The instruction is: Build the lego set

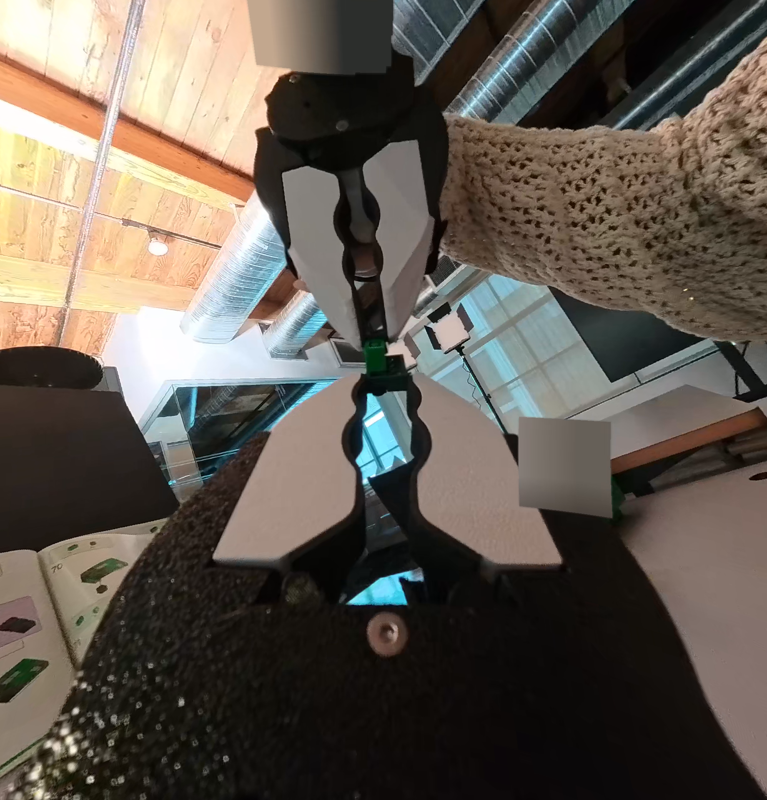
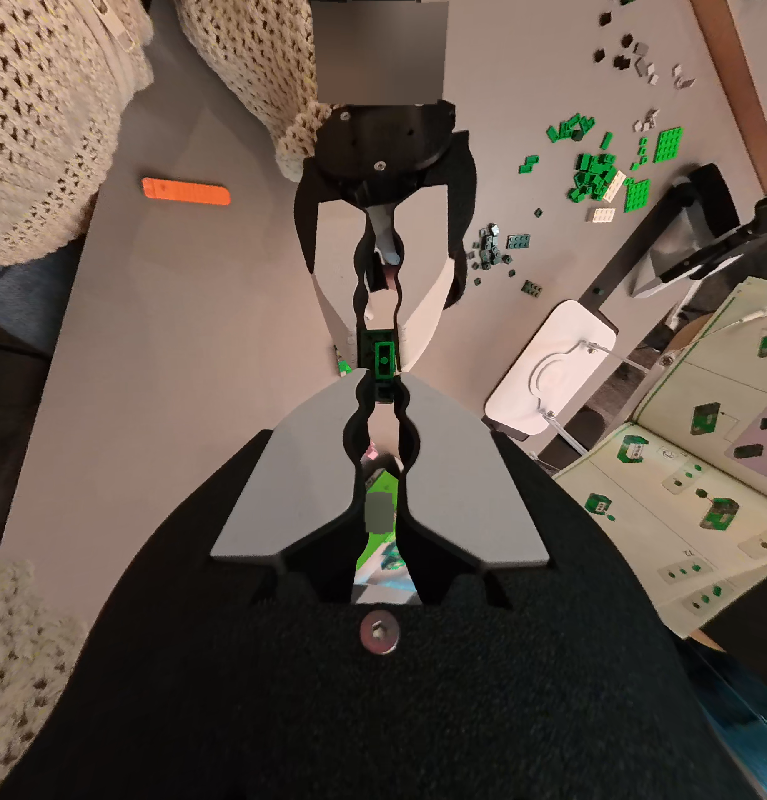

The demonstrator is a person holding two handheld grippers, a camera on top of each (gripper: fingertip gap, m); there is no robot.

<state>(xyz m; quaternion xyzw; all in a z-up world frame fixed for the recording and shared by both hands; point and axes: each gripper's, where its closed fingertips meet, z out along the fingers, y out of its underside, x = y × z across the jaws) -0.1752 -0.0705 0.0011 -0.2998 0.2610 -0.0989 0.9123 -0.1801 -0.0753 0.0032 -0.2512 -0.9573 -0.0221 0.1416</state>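
Small green and dark-green lego piece (image 2: pixel 383 362), pinched between both tongs
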